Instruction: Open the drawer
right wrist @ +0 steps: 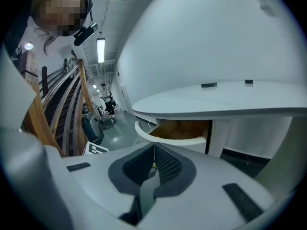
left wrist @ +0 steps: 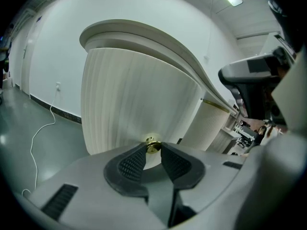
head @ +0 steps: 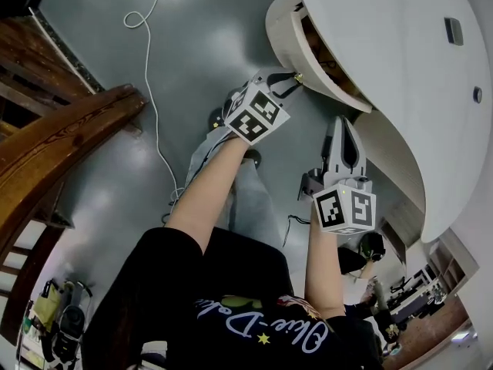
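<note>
- Drawer (head: 281, 33): curved white front, wood-lined, set at the far right under the surface's (head: 385, 68) rim, partly drawn out. It is judged rigid and fairly heavy, and expected to slide straight.
- Brass knob (left wrist: 152, 143): small, smooth, likely slippery, and the only hold offered. It is pinched between the left gripper's (left wrist: 153, 150) jaws.
- Right gripper (right wrist: 154, 150): jaws pressed together, nothing held.
- Bare floor (head: 192, 52) is left on the near side for pulling; the overhanging rim is to be kept clear of.

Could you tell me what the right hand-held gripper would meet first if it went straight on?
Probably the curved front of the open drawer, ahead of the right hand-held gripper; depth is unclear.
</note>
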{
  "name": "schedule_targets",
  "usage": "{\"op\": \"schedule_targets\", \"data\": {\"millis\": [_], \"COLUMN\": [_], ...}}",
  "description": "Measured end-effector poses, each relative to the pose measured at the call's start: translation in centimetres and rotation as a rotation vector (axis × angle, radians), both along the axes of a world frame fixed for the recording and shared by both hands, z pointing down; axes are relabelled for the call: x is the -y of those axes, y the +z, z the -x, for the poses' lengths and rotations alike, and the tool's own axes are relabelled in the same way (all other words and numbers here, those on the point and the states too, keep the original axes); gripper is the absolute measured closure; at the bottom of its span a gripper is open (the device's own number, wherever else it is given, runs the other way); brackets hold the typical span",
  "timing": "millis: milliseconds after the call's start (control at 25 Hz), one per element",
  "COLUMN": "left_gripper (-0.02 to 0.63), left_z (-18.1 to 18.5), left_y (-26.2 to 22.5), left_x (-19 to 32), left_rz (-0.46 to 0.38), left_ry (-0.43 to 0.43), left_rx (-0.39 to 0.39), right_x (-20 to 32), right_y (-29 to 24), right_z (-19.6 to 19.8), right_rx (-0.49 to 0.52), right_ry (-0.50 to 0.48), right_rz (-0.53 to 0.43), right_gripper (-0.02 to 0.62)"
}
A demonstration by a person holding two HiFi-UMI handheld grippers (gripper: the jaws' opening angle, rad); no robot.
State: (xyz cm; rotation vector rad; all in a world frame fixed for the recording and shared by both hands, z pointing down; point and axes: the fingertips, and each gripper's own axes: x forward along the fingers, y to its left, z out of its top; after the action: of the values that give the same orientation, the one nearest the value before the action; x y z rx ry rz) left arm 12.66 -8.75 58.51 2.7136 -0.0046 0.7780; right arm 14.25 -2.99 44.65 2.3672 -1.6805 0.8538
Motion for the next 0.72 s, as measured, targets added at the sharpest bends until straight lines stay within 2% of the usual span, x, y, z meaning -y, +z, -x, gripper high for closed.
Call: {"op": "schedule_targets", "data": {"millis": [720], "left_gripper": [0.509], "left_z": [2.0], "left_y": [-0.1], "left_x": [-1.3], "left_rz": [-0.008], "left_ry": [-0.037], "left_rx": [0.026], "right_x": [-5.1], "right_y": [-0.8], "right_z": [0.0], "right_rx": [0.006], "right_ry": [0.041], "right_rz": [-0.002], "right_gripper": [0.594]}}
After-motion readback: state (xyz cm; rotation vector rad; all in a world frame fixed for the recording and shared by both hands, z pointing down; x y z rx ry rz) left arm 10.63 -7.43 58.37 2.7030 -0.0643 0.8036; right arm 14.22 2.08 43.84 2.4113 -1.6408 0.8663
